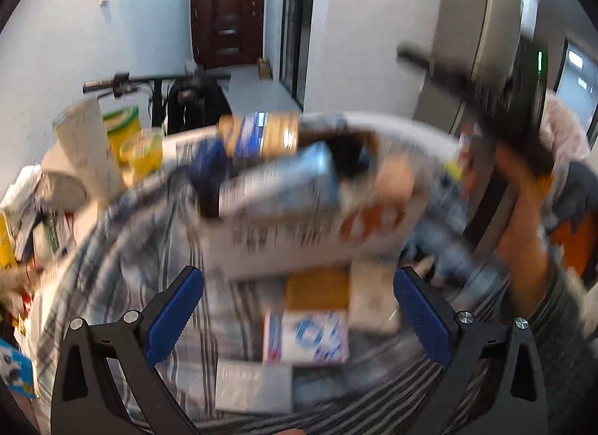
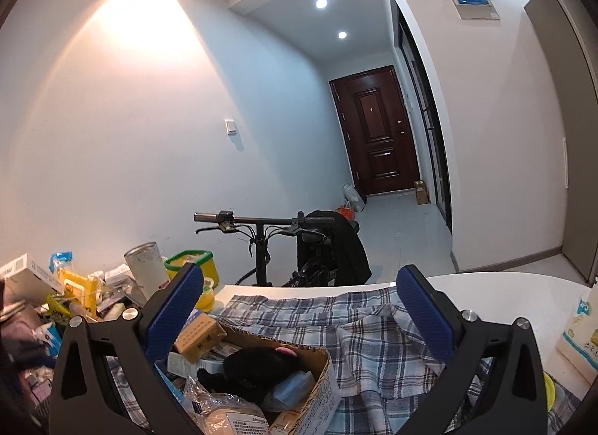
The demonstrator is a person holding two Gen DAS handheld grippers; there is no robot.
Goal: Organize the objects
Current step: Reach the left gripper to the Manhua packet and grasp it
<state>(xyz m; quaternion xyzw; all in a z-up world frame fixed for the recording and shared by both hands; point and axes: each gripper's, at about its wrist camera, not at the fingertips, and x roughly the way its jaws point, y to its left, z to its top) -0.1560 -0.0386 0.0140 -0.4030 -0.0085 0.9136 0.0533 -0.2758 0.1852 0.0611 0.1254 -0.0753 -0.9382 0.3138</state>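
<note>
plaid cloth [image 2: 373,326] spread on table | box [image 2: 314,390] at 6 o'clock in right view, sharp; blurred in left view | hand [image 1: 523,210] at 3 o'clock, left view only | left gripper [image 1: 299,317] wide open, empty | right gripper [image 2: 299,317] wide open, empty

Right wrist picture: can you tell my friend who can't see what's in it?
The open right gripper hangs above a cardboard box full of packets and a black plush toy, sitting on a blue plaid cloth over a white table. Behind stand a bicycle and a brown door.
</note>
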